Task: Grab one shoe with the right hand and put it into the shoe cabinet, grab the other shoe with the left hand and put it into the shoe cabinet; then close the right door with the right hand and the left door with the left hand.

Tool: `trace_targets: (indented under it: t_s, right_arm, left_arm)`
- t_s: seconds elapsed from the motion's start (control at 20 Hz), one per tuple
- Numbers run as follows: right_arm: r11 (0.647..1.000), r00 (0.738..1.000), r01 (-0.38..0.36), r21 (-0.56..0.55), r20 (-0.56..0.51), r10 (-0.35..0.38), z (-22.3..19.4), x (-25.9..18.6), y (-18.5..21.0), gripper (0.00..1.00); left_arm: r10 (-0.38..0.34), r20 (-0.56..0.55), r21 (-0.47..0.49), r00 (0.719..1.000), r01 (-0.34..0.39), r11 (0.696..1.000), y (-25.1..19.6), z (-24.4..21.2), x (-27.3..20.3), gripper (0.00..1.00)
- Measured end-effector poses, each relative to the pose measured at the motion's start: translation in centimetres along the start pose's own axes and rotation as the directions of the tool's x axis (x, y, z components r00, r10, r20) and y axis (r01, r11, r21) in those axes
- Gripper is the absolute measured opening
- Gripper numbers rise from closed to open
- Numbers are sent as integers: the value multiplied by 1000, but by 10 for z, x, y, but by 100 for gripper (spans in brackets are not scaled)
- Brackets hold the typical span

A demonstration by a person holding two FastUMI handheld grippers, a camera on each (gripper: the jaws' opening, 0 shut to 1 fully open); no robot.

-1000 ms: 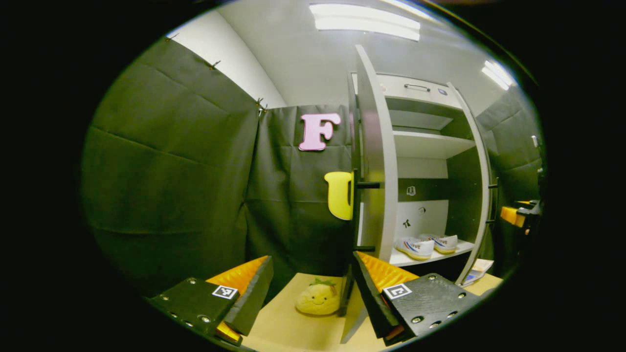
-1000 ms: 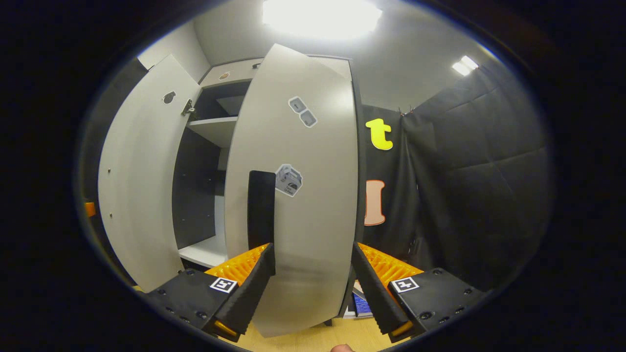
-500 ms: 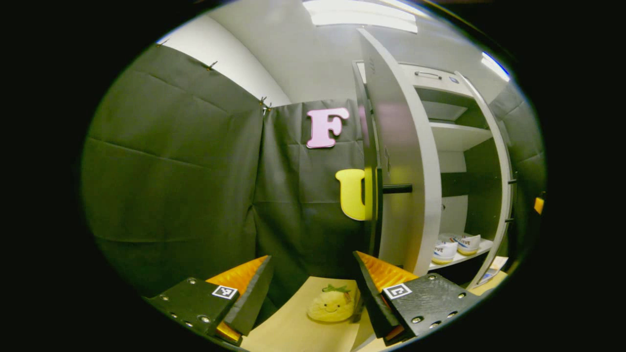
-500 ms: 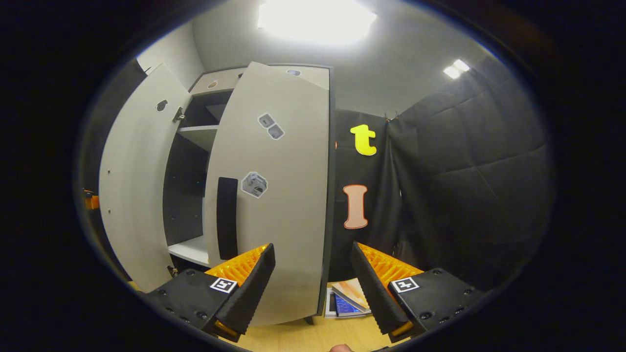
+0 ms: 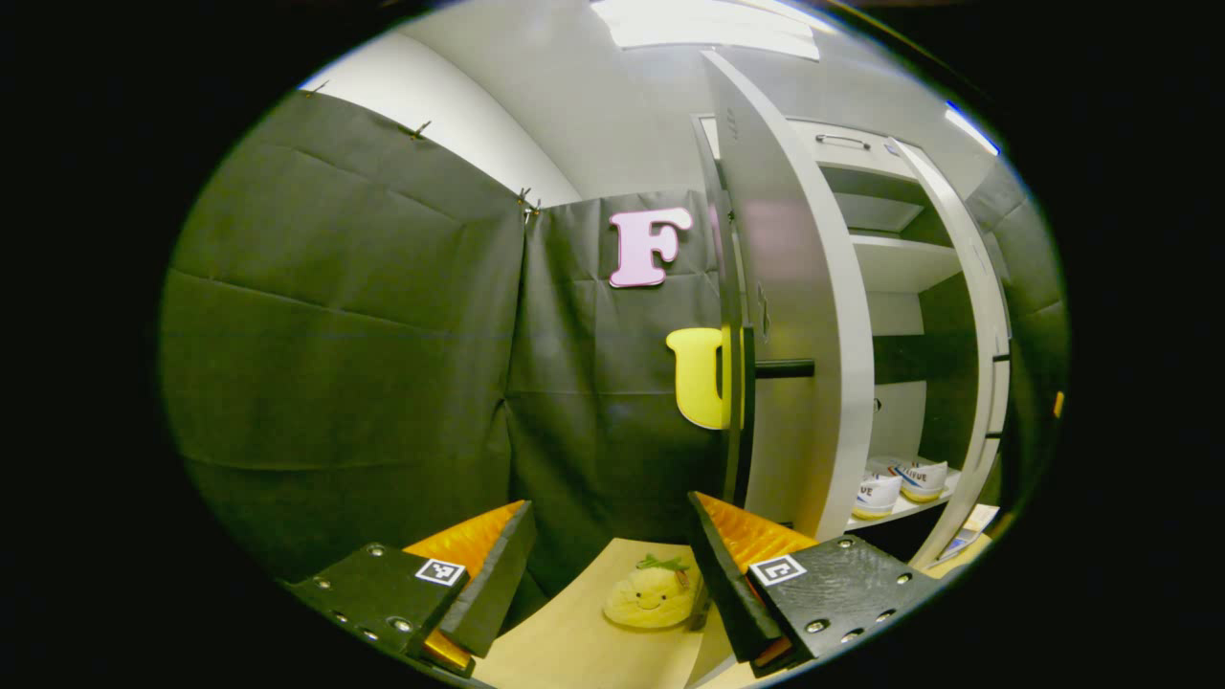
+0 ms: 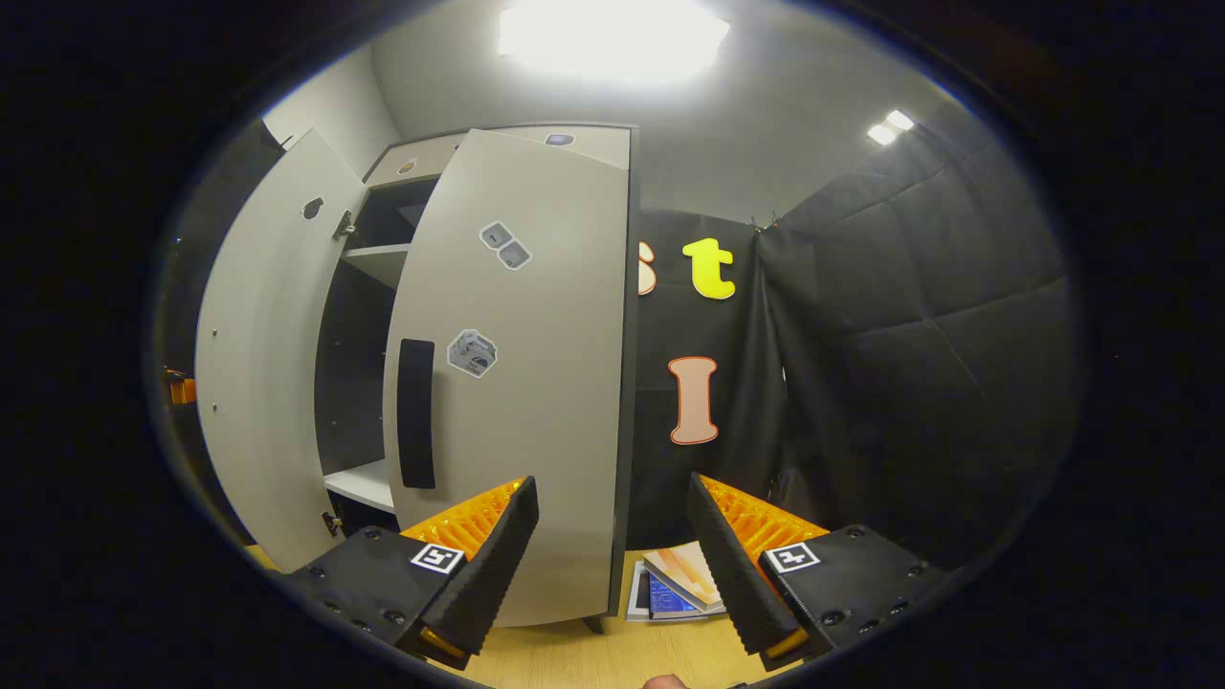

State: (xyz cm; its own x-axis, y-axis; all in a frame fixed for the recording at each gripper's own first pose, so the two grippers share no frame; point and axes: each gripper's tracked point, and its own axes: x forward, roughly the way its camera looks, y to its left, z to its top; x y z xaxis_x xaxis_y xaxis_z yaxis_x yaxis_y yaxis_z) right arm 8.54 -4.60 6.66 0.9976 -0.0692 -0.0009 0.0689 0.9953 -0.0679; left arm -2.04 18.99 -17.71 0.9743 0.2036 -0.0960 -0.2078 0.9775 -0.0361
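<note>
Doors ajar – plush toy (image 5: 651, 597) and booklets (image 6: 675, 588) flank shoe cabinet (image 6: 574, 153).

Narrow gap btwn left door (image 6: 263, 383) & right door (image 6: 526, 383), frame's left-center, stays open to cabinet interior (image 6: 359, 364).

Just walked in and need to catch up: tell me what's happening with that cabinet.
A person holds a gripper in each hand at the shoe cabinet. Both shoes already sit side by side on its lower shelf. The right gripper, open and empty, faces the right door, which is swung most of the way shut. The left gripper, also open and empty, is beside the left door, which stands open.
</note>
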Motion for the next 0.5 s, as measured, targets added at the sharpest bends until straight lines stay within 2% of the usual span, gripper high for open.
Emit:
trace_targets:
  t_s: [0.25,0.5]
  right_arm:
    - [1000,1000,-13,28,-21,13,-11,1,-11,98]
    - [999,1000,-13,32,-24,14,-15,-2,-25,98]
  left_arm:
    - [-38,4,4,999,38,999,-31,2,-11,88]
    - [-19,4,5,1000,19,1000,-42,3,-14,88]
